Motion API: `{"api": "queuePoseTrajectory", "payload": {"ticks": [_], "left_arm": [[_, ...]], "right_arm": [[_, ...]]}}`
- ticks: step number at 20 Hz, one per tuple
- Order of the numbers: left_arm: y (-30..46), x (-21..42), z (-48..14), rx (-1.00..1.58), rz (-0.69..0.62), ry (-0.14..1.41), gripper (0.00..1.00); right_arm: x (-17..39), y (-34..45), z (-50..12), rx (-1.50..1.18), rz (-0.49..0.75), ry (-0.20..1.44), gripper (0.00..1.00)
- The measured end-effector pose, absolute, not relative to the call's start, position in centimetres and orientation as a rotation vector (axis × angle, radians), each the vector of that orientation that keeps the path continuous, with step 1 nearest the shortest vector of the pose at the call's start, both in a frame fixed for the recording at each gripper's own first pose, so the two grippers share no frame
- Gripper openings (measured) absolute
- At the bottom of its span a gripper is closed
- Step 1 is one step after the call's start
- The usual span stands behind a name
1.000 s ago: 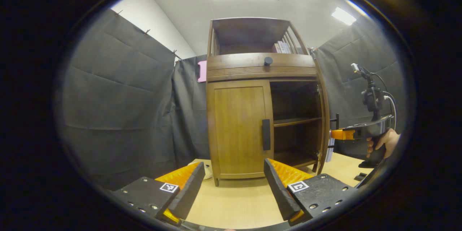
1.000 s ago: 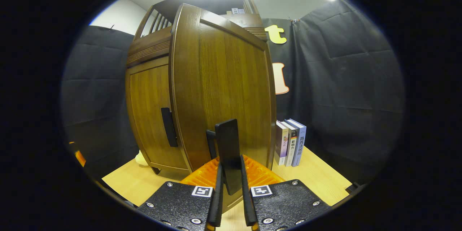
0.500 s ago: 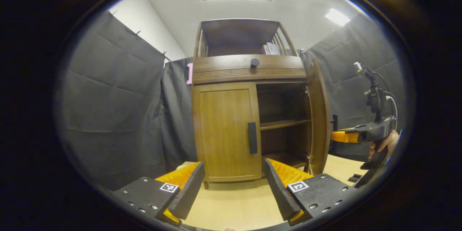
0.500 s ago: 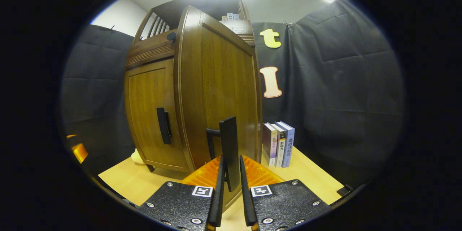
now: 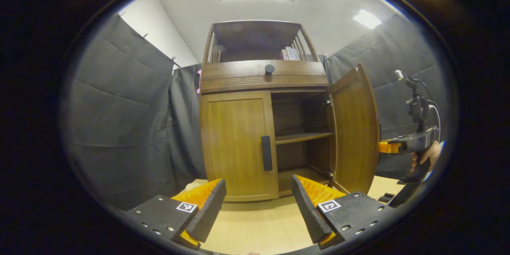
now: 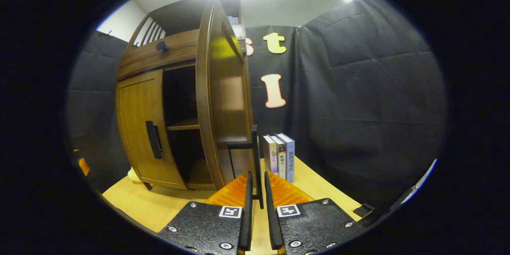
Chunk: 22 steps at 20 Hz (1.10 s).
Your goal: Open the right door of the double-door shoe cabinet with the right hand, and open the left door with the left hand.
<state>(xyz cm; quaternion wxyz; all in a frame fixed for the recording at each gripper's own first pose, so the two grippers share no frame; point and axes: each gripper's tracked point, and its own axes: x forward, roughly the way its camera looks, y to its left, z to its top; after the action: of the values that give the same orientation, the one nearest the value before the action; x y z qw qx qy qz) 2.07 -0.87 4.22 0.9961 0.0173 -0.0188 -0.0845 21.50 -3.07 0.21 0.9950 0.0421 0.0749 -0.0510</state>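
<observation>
cabinet (image 5: 255, 127) stands on the table (image 5: 255, 227), seen at 12 o'clock in the left gripper view. right door (image 5: 352, 131) is swung wide, its free edge at 3 o'clock beside the right gripper (image 5: 384, 147), which is gripped from below by a hand (image 5: 426, 157). left door (image 5: 235, 143) is shut, its handle (image 5: 266, 153) untouched. left gripper (image 5: 257, 207) is held level with fingers spread, bare table ahead. right gripper (image 6: 257, 203) is clenched on the right handle (image 6: 254, 155). books (image 6: 279, 157) stand just beyond the door.
</observation>
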Motion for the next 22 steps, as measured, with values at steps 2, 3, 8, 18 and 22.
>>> {"api": "queuePoseTrajectory", "payload": {"ticks": [2, 3, 8, 18, 22], "left_arm": [[-1.2, 2.1, 4.2, 0.038, -0.184, -0.039, 0.98], [-1.3, 2.2, 4.3, 0.038, -0.191, -0.041, 0.98], [-2.0, 2.7, 4.4, 0.040, -0.215, -0.049, 0.98], [-2.9, 4.8, 4.7, 0.002, -0.215, -0.058, 0.98], [-2.8, 5.8, 4.8, 0.000, -0.203, -0.061, 0.94]], "right_arm": [[21.1, -5.4, 0.0, 0.089, -0.153, 0.152, 0.18], [21.0, -6.7, 0.0, 0.091, -0.177, 0.155, 0.18], [20.3, -11.2, 0.9, 0.128, -0.260, 0.134, 0.18], [14.1, -10.3, 3.4, 0.067, -0.239, 0.051, 0.94], [12.5, -10.0, 4.1, 0.049, -0.248, 0.036, 0.91]]}}
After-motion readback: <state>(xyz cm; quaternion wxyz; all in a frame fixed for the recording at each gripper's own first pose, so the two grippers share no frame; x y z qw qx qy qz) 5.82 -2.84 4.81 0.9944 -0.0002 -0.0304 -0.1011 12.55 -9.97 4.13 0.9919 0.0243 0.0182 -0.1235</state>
